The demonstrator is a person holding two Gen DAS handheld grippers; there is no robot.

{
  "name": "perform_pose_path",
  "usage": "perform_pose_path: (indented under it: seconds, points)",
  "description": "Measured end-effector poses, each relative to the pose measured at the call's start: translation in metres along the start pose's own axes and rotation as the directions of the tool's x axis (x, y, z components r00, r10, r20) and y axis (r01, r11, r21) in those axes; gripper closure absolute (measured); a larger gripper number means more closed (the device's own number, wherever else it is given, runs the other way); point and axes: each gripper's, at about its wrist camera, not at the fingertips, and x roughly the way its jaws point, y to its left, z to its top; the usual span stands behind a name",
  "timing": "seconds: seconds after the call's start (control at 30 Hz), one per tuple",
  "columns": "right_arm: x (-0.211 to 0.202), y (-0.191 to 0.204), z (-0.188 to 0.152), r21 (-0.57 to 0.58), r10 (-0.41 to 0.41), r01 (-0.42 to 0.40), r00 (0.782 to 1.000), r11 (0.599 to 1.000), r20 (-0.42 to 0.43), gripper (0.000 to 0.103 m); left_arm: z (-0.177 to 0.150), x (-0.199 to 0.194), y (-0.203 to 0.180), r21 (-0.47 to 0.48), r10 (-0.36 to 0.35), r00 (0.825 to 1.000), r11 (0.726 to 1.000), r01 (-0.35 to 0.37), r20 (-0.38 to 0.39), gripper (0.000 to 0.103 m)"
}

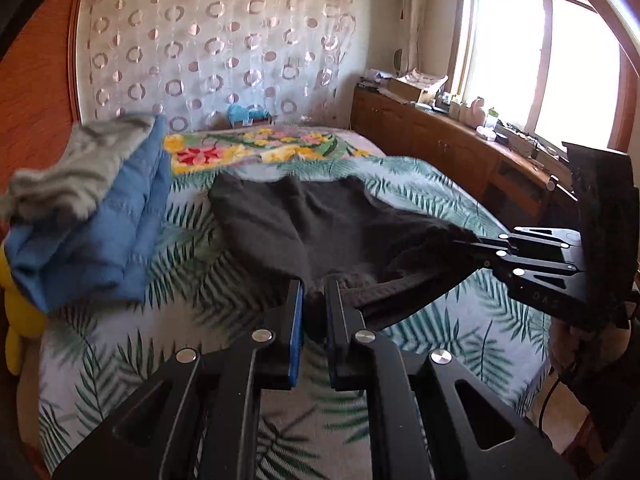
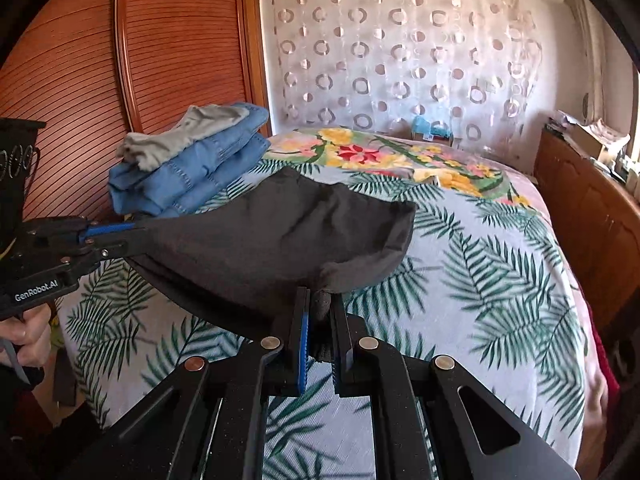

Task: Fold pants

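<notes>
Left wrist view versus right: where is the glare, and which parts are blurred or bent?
Left wrist view: the window is blown out white, the clothes pile smears with motion blur. Right wrist view: even light, the wardrobe door bows from the fisheye; the black pants stay fairly sharp.

In the centre of my left wrist view I see charcoal-grey pants [image 1: 320, 224] on a white bedspread [image 1: 120, 344] printed with green palm fronds. At left lie blue denim [image 1: 100, 232] topped by grey cloth [image 1: 80, 176]. Beyond: a red-and-yellow floral blanket [image 1: 248, 148], a white curtain [image 1: 216, 52] with pinkish rings, and brown cabinets [image 1: 440, 140].
</notes>
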Motion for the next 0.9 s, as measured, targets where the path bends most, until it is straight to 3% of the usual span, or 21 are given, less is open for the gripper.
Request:
perform_pose_path:
  seconds: [0.47,0.57,0.7,0.8,0.9]
  points:
    - [0.014,-0.004,-0.037,0.062,0.025,-0.020,0.997,0.998,-0.077,0.095,-0.033,0.022,0.007,-0.048,0.009,0.996,0.999,-0.013,-0.092,0.091]
    - [0.017,-0.008,-0.044,0.079,0.018,-0.011,0.996,0.997,-0.086,0.095,-0.037,0.030,0.011,-0.065,0.014,0.992,0.998,-0.022,-0.125,0.086]
    - [0.016,-0.010,-0.046,0.088,0.019,-0.012,0.997,0.996,-0.073,0.095,-0.042,0.034,0.014,-0.077,0.037,0.991,0.996,-0.047,-0.127,0.068]
    - [0.017,-0.008,-0.048,0.076,0.007,-0.002,0.998,0.997,-0.070,0.095,-0.044,0.035,0.018,-0.102,0.037,0.991,0.994,-0.050,-0.125,0.061]
    - [0.018,-0.003,-0.048,0.054,-0.010,0.014,0.998,0.998,-0.068,0.095,-0.046,0.035,0.018,-0.109,0.041,0.993,0.993,-0.053,-0.113,0.061]
